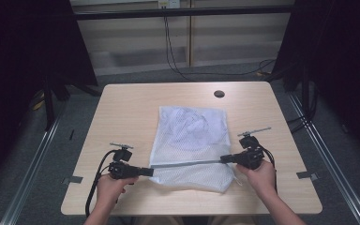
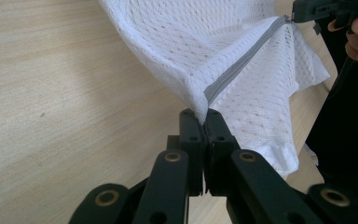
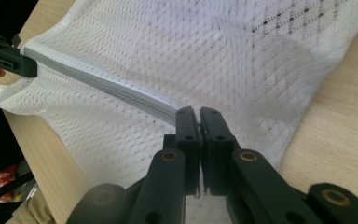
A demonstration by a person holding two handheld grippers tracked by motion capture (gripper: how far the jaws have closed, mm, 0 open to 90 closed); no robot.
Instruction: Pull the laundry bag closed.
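Note:
A white mesh bag [image 1: 190,136] lies in the middle of the table, with clothing dimly visible through it. Its grey zipper [image 1: 187,163] runs taut across the near part, lifted between both grippers. My left gripper [image 1: 149,171] is shut on the zipper's left end at the bag's corner [image 2: 204,115], and the mesh [image 2: 191,42] rises away from it. My right gripper [image 1: 224,159] is shut on the zipper's right end [image 3: 199,114]. From there the zipper [image 3: 112,88] stretches off toward the other gripper [image 3: 9,58].
The wooden table [image 1: 122,112] has a round cable hole [image 1: 219,93] at the back. Black cables [image 1: 171,56] hang down behind it onto the grey floor. Dark curtains stand on both sides. Bare tabletop lies left and right of the bag.

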